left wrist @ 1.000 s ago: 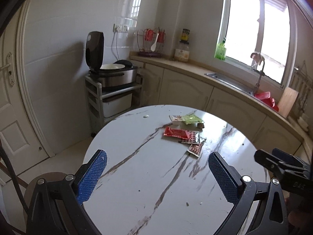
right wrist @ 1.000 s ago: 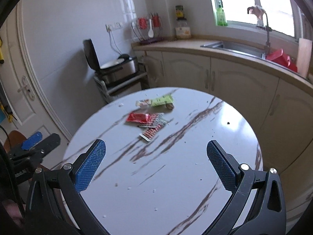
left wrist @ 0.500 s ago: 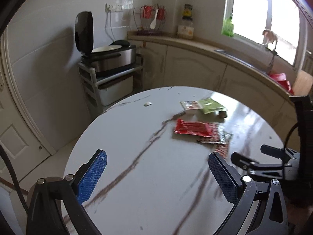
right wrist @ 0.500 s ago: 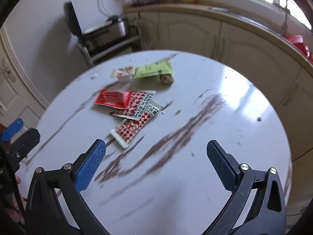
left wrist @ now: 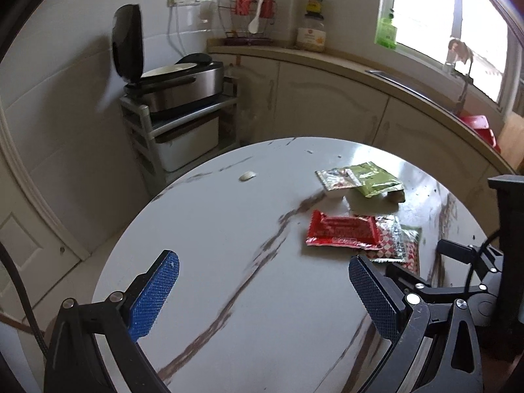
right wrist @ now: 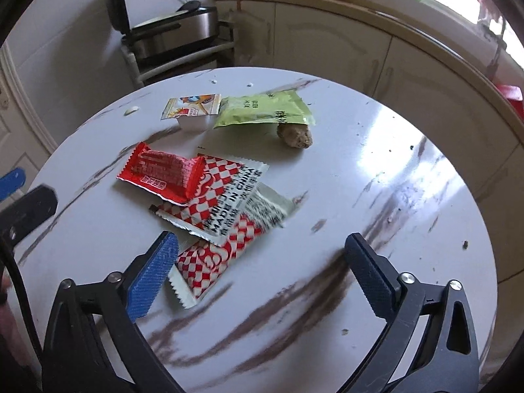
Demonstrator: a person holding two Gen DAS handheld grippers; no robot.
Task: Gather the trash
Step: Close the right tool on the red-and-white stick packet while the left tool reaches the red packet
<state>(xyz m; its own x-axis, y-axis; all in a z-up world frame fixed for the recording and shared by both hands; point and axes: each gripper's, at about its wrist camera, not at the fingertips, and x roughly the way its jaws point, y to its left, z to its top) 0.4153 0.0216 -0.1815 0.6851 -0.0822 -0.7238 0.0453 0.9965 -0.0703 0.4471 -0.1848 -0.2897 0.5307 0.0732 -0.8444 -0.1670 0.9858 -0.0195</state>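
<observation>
While both tools hang above the round marble bench (right wrist: pixel 376 150), the trash lies in a loose cluster on its far half. The right tool (right wrist: pixel 260 270) has its jaws spread wide and holds nothing; its left blue pad (right wrist: pixel 149 278) sits just beside the nearest piece, a red-and-white checkered wrapper (right wrist: pixel 204 263) whose long axis runs from near left to far right, its serrated end pointing toward the camera. A second checkered wrapper (right wrist: pixel 226 196) (printed "MADE IN CHINA") overlaps it and runs on roughly the same diagonal. On top of that one's far left part rests a red wrapper (right wrist: pixel 160 172), its long axis lying almost across the view, tilted slightly down to the right. Further back, a green packet (right wrist: pixel 262 109) lies crosswise, its open end pointing right toward a brown crumbly lump (right wrist: pixel 294 134) that touches it. A small white cup with a printed foil lid (right wrist: pixel 193 111) sits just left of the green packet, touching it.

The left tool (left wrist: pixel 263 290) is also wide open and empty, hovering over bare bench left of the cluster; from its view the red wrapper (left wrist: pixel 340 231) lies ahead and to the right, with the right tool (left wrist: pixel 458 262) beyond it at the right edge.
</observation>
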